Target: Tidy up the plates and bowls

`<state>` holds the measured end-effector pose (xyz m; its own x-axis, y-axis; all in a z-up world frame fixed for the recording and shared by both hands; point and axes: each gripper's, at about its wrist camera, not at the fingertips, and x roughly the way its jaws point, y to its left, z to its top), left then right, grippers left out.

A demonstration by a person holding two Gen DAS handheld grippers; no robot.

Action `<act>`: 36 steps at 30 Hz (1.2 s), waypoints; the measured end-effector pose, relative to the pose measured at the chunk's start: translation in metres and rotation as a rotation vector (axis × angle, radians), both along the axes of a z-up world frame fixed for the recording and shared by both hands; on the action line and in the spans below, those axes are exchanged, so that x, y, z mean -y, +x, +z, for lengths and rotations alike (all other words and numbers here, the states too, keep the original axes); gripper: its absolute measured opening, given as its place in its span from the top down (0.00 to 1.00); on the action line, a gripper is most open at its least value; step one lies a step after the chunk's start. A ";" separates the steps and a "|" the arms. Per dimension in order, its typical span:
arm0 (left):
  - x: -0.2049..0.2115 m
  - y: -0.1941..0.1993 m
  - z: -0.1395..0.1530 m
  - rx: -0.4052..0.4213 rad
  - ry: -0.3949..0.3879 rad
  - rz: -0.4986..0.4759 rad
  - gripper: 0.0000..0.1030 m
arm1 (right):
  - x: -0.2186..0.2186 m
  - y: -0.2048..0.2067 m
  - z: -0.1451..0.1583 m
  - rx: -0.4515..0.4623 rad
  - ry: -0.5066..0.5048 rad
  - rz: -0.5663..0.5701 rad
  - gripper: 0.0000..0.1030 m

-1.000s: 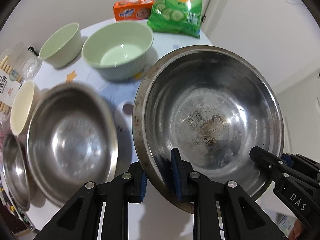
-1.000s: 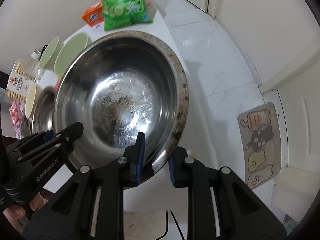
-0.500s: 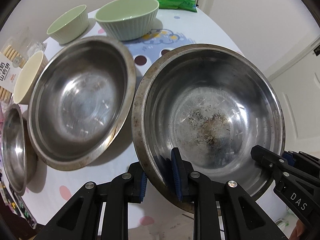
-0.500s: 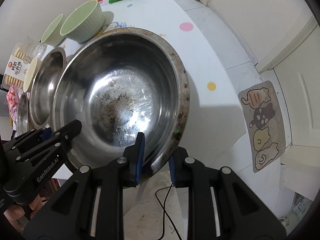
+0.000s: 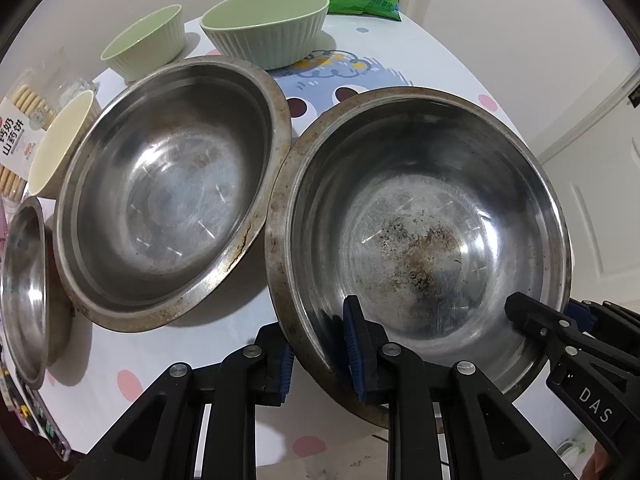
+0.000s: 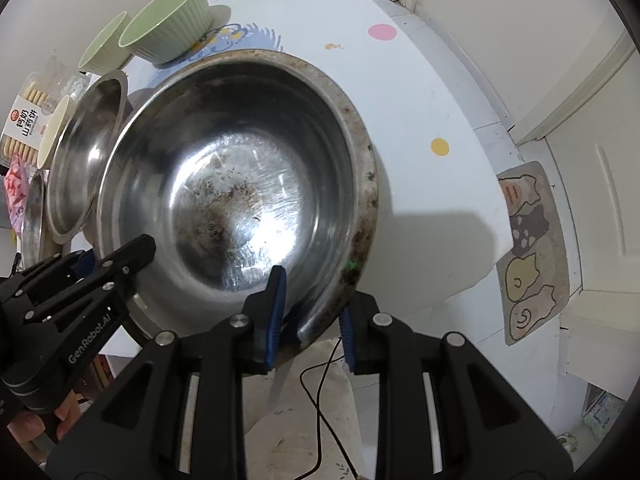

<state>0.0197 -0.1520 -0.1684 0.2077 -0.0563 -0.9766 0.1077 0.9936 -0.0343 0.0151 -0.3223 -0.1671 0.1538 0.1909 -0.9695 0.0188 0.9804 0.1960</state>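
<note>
Each hand-held gripper, left and right, clasps the stained steel bowl's rim, jaws easing apart, at the counter's near edge.

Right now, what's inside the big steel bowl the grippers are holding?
The big steel bowl holds only dark, rusty specks on its bottom, no dish or food. A small strip near its near rim is hidden behind gripper pads.

Bare tabletop right of held steel bowl; second steel bowl crowding left.
</note>
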 end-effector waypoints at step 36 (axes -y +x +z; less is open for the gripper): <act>-0.157 -0.012 0.032 -0.017 0.005 0.494 0.44 | -0.151 0.111 0.059 0.170 0.044 0.415 0.44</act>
<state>0.0076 0.0045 -0.1367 0.1922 0.0500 -0.9801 -0.3769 0.9259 -0.0267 0.1265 -0.1712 -0.1077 0.2124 0.3104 -0.9266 -0.4102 0.8889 0.2038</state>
